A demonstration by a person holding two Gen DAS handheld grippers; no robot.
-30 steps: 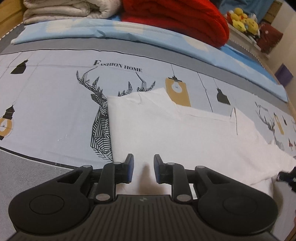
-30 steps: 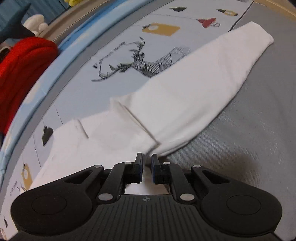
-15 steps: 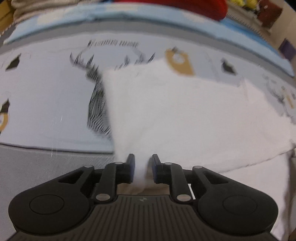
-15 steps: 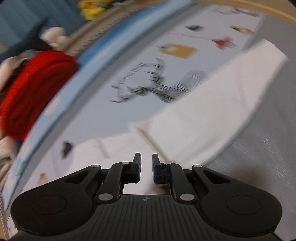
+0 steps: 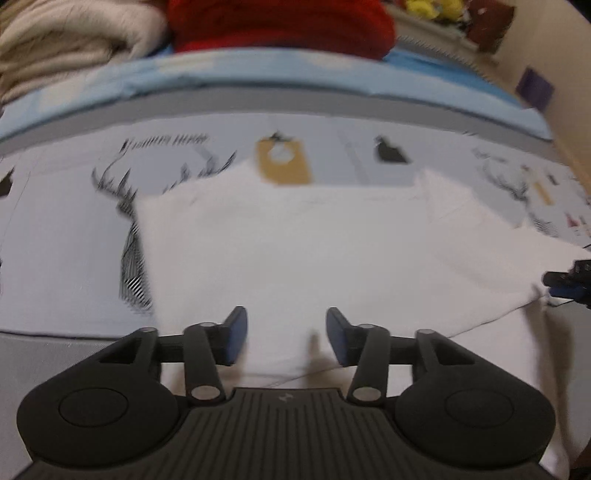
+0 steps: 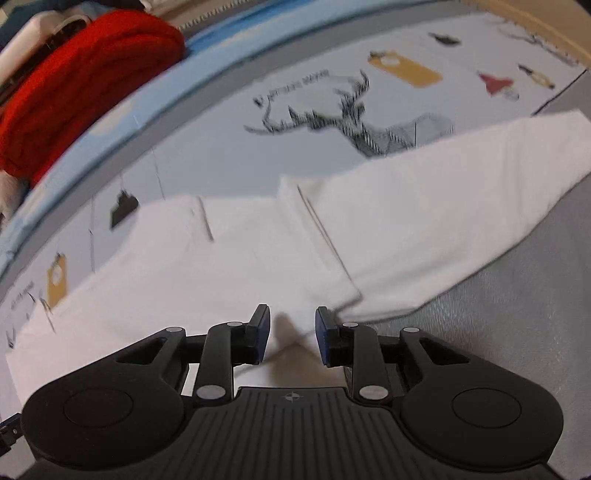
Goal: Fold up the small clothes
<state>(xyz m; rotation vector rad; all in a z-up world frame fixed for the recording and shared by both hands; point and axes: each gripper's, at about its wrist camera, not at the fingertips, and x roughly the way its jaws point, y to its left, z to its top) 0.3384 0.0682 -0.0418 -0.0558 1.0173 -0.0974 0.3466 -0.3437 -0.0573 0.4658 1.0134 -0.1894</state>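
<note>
A white garment lies partly folded on the printed bed sheet. It also shows in the right wrist view, with a folded layer over the body and a sleeve to the left. My left gripper is open, with its blue pads just above the garment's near edge. My right gripper is open over the garment's near corner, holding nothing. The right gripper's tip shows at the far right of the left wrist view.
A red blanket and a beige quilt are piled at the far side of the bed, behind a light blue sheet band. Yellow plush toys sit beyond. The grey sheet border lies to the right.
Both grippers have opened and let go of the garment's edge. The folded layer now lies flat, carried further across the garment. Both views are blurred by motion.
</note>
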